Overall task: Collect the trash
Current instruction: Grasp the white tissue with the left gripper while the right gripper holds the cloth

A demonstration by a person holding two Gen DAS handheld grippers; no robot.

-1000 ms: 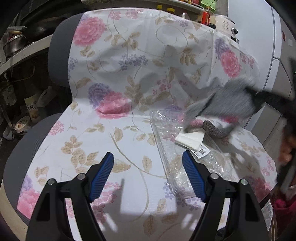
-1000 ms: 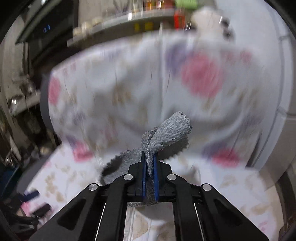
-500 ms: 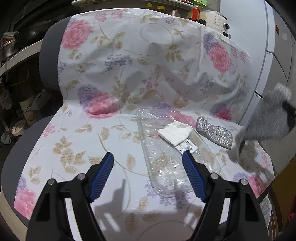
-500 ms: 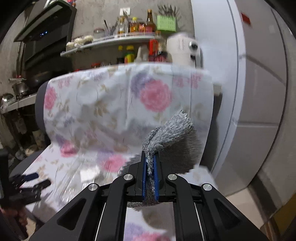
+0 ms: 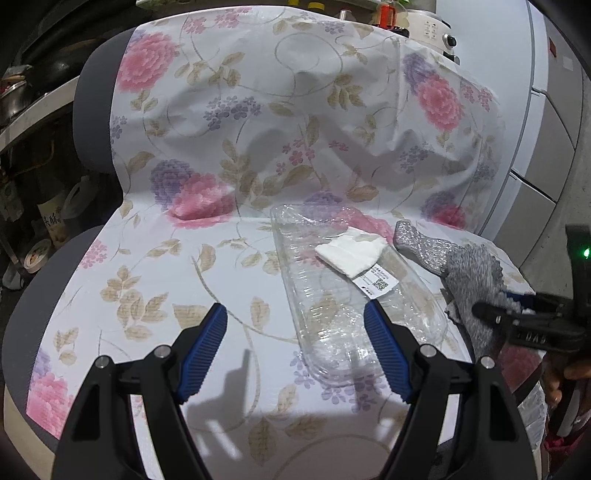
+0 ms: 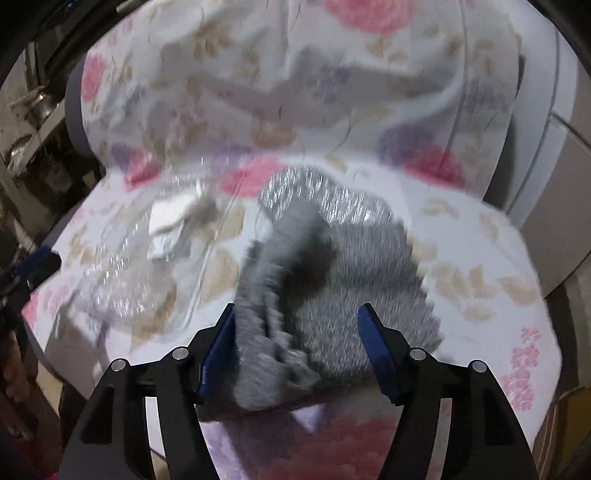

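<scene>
A clear plastic tray (image 5: 354, 295) lies on the flowered chair seat (image 5: 184, 280), with a white tissue (image 5: 351, 253) and a paper label (image 5: 375, 283) on it. A silvery wrapper (image 5: 419, 245) lies to its right. My left gripper (image 5: 295, 332) is open and empty just in front of the tray's near end. My right gripper (image 6: 297, 341) is open, and a grey fuzzy cloth (image 6: 332, 288) lies between its fingers on the seat's right edge; the cloth also shows in the left wrist view (image 5: 472, 280). The right wrist view is blurred.
The chair's back (image 5: 295, 110) is draped with the same flowered cover. Shelves with pots and jars (image 5: 22, 92) stand at the left. White cabinet fronts (image 5: 546, 129) stand at the right. Bottles and a white cooker (image 5: 432, 26) sit behind the chair.
My right gripper swung off to the right and came back down to the seat's right edge, then opened and let the grey cloth go. My left gripper stayed open and moved only slightly.
</scene>
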